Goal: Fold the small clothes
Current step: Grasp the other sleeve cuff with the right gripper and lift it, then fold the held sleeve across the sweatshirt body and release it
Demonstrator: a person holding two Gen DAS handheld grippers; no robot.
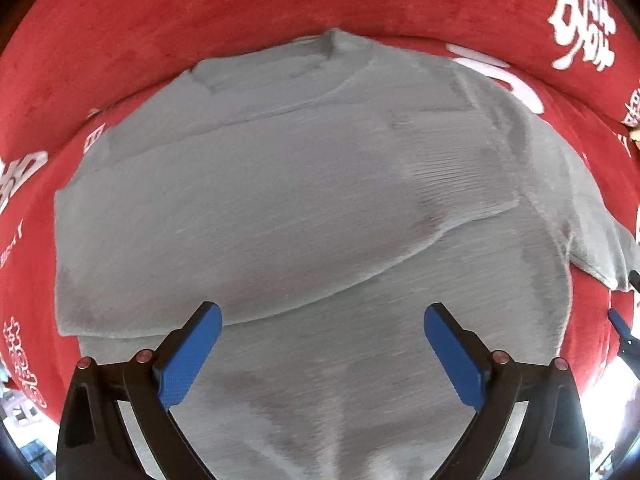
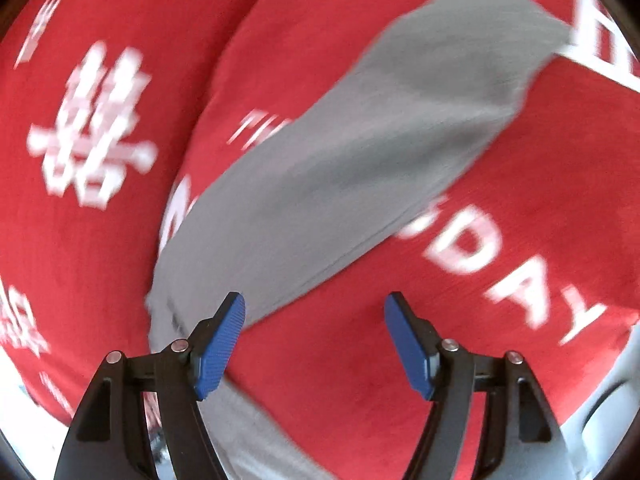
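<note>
A grey short-sleeved shirt (image 1: pixel 280 200) lies spread flat on a red cloth with white lettering (image 1: pixel 200 12), its neck at the far side. My left gripper (image 1: pixel 322 312) is open and empty, hovering over the shirt's near part. In the right wrist view one grey sleeve (image 2: pixel 360 152) stretches away diagonally to the upper right. My right gripper (image 2: pixel 314 308) is open and empty, its left fingertip (image 2: pixel 224 344) over the sleeve's near edge and its right one over bare red cloth. The right wrist view is blurred by motion.
The red cloth (image 2: pixel 480 320) covers the whole surface, with a fold or raised edge running along the far side. A sliver of the other gripper (image 1: pixel 622 328) shows at the right edge of the left wrist view. Pale floor shows at the lower corners.
</note>
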